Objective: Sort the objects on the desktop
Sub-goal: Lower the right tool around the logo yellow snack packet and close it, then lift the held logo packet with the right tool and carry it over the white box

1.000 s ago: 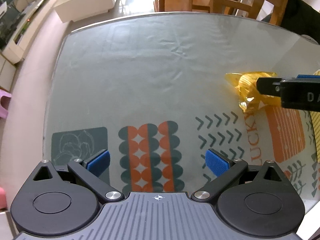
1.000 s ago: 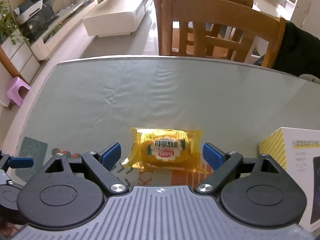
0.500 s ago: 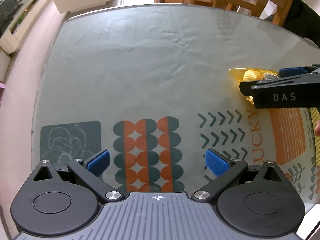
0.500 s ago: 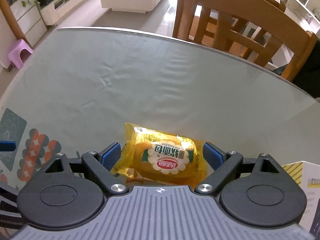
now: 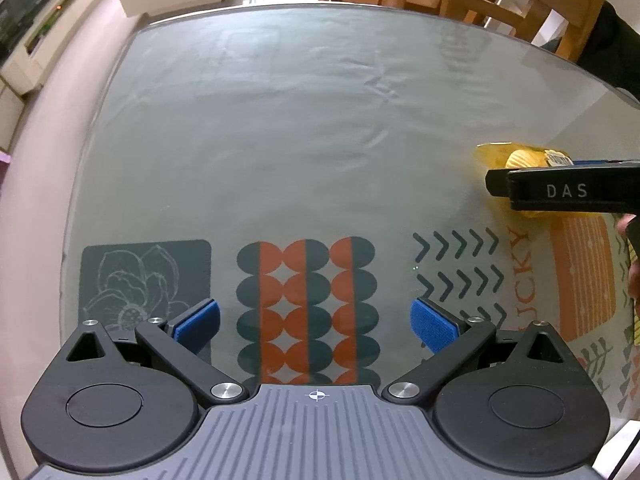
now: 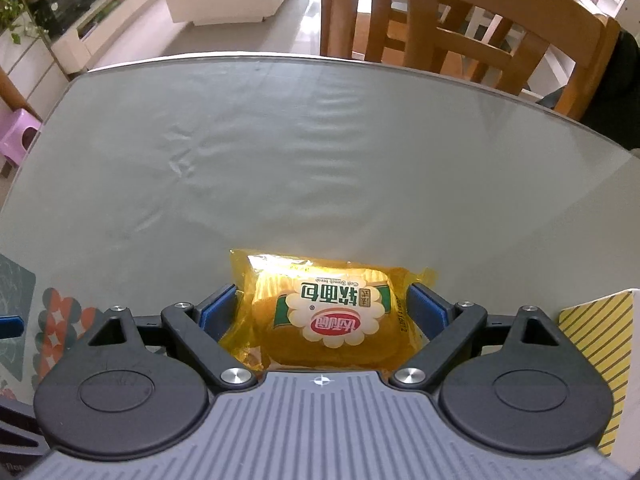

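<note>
A yellow bread packet (image 6: 332, 312) with a red and white label lies on the glass-topped table (image 6: 320, 160). My right gripper (image 6: 324, 312) is open, and the packet sits deep between its blue pads (image 6: 218, 312), whose faces stand at the wrapper's two ends. From the left wrist view the same packet (image 5: 516, 158) shows at the right, partly hidden behind the right gripper's black finger (image 5: 560, 192). My left gripper (image 5: 316, 324) is open and holds nothing, low over the patterned cloth under the glass.
A white box with yellow stripes (image 6: 592, 340) lies at the right edge of the table. A wooden chair (image 6: 460, 20) stands behind the far edge. A purple stool (image 6: 20, 136) is on the floor at the left. A hand (image 5: 632, 276) shows at the right.
My right gripper has pushed forward, so the packet now lies further in between its fingers. The jaw width looks unchanged. The left gripper has barely moved.
</note>
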Available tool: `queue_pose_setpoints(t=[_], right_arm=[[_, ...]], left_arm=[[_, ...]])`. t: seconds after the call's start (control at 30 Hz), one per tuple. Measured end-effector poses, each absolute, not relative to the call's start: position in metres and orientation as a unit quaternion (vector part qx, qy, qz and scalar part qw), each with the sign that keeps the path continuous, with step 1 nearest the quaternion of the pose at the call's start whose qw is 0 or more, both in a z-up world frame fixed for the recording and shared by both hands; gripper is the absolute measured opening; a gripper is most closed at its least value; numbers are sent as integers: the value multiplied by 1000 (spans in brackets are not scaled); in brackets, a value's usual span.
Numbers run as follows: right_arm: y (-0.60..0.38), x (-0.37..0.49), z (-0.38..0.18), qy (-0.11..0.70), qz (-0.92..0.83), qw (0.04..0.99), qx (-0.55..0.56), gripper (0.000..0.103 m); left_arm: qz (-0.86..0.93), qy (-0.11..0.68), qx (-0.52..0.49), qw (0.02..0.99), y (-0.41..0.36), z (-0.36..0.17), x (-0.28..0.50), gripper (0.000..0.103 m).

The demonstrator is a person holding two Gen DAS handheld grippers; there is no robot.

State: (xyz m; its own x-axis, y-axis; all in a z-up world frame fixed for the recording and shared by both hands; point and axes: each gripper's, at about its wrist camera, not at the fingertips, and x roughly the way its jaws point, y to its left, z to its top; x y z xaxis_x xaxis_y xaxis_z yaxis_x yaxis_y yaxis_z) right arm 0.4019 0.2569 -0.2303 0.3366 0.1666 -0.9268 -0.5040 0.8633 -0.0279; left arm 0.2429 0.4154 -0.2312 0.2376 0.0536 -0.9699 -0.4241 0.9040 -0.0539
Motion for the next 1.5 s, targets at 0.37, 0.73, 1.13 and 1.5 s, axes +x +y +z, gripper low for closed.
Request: queue_pose_setpoints(t=[0.37,0.73,1.13,1.5], right_arm=[[265,387,-223,506,219,812,-192,86],[264,340,-166,444,225,843,-205,83],[213,304,-115,416,207,867,-179,83],[136,260,-88,398,173,888,-149,83]], left_arm=[[161,591,-151,776,411,-217,239,103],[165,576,-129,790,393,-182,228,103],[149,561,-110,807,343,-143,215,103],[132,554,-95,817,286,-118,187,103]])
